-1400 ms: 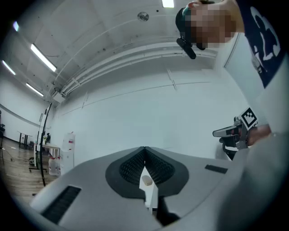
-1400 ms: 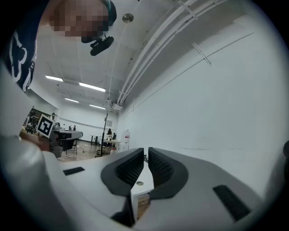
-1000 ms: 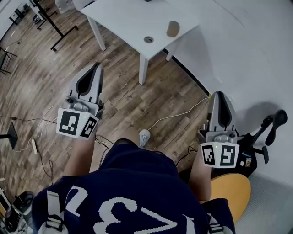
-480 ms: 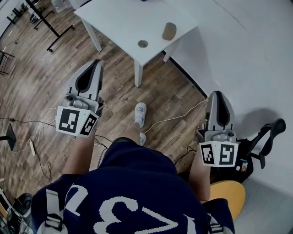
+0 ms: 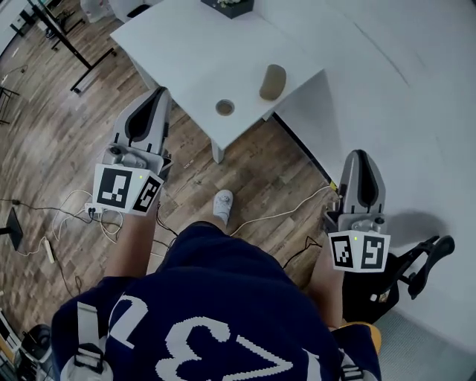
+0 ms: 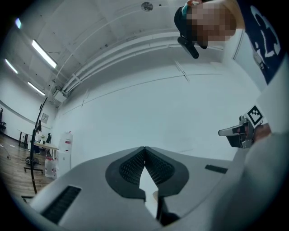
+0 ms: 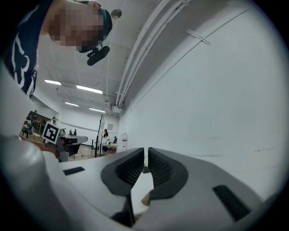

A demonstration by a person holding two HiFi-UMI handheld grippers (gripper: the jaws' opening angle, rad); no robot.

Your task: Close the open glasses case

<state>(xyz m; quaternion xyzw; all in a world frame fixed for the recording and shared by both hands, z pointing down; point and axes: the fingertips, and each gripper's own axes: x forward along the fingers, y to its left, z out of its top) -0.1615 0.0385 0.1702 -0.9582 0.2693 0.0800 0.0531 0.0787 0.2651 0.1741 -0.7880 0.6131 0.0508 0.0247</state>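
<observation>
A tan oblong glasses case (image 5: pixel 272 82) lies on the white table (image 5: pixel 186 52), near its right edge; from here I cannot tell whether its lid is up. My left gripper (image 5: pixel 154 97) is held level over the wooden floor, short of the table's near edge, with its tips touching and nothing in them. My right gripper (image 5: pixel 360 159) hangs further right beside the white wall, jaws almost together and empty. The left gripper view shows its pads (image 6: pixel 131 167) meeting at the tip. In the right gripper view only a thin slit shows between the pads (image 7: pixel 132 168).
A small round disc (image 5: pixel 224 107) sits on the table near its front corner, and a dark object (image 5: pixel 229 6) at the far edge. A white cable (image 5: pixel 282 214) crosses the floor by my shoe (image 5: pixel 222 204). A black stand (image 5: pixel 416 264) is at the right.
The table and case have come nearer in the head view as the person walks toward them. Both grippers travel forward together, jaws unchanged.
</observation>
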